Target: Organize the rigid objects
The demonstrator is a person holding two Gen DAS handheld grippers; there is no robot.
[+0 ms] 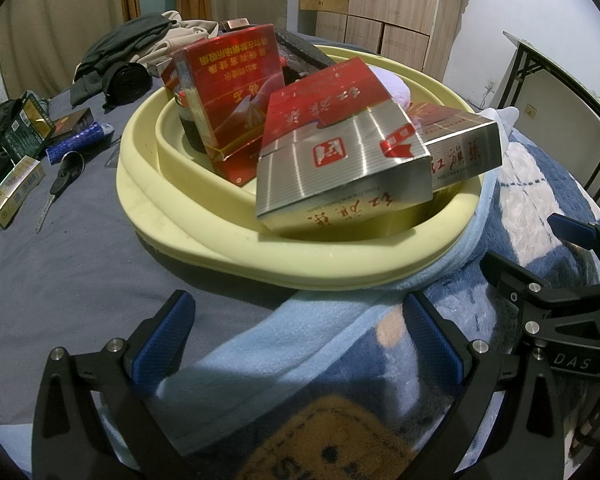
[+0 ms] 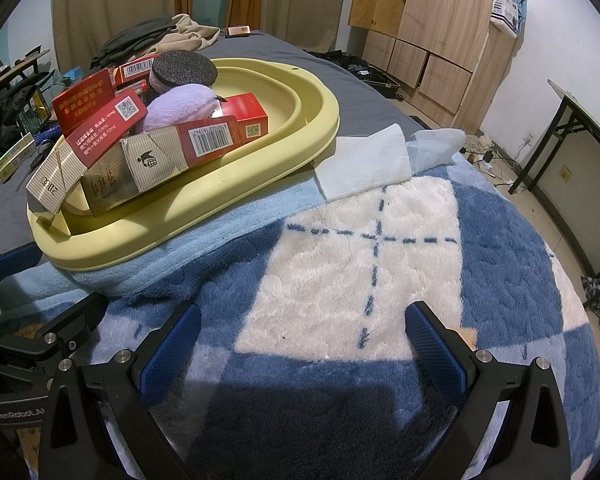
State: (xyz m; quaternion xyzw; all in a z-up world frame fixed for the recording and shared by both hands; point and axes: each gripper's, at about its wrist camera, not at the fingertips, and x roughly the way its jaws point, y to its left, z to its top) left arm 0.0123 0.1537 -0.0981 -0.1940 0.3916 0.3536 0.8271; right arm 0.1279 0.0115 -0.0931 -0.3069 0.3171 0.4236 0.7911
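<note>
- The basin (image 1: 204,240) is pale yellow, oval and double-rimmed; it sits on the bed (image 1: 80,272), its near edge resting on a blue-and-white blanket (image 2: 380,248).
- Several rigid cartons are piled in it at tilted angles. The silver-and-red carton (image 1: 340,168) in front carries red Chinese brush characters, upside down in the left view, and a red square seal.
- A red carton (image 1: 228,96) stands nearly upright behind it, with gold Chinese print, also inverted.
- In the right view a barcode carton (image 2: 216,138) shows a number starting 6901028, and another red box (image 2: 100,116) has a QR code and lines reading 10mg, 0.8mg, 12mg.
- A purple puff (image 2: 180,106) and a dark round sponge (image 2: 184,68) lie among the cartons.
- More boxes and scissors (image 1: 62,176) lie on the bed left of the basin.
- The left gripper (image 1: 300,340) is released, empty, over the blanket; "DAS" shows on the other tool's body.
- The right gripper (image 2: 304,344) is likewise spread wide and empty; "GenRobot.AI" is printed on the neighbouring tool.
</note>
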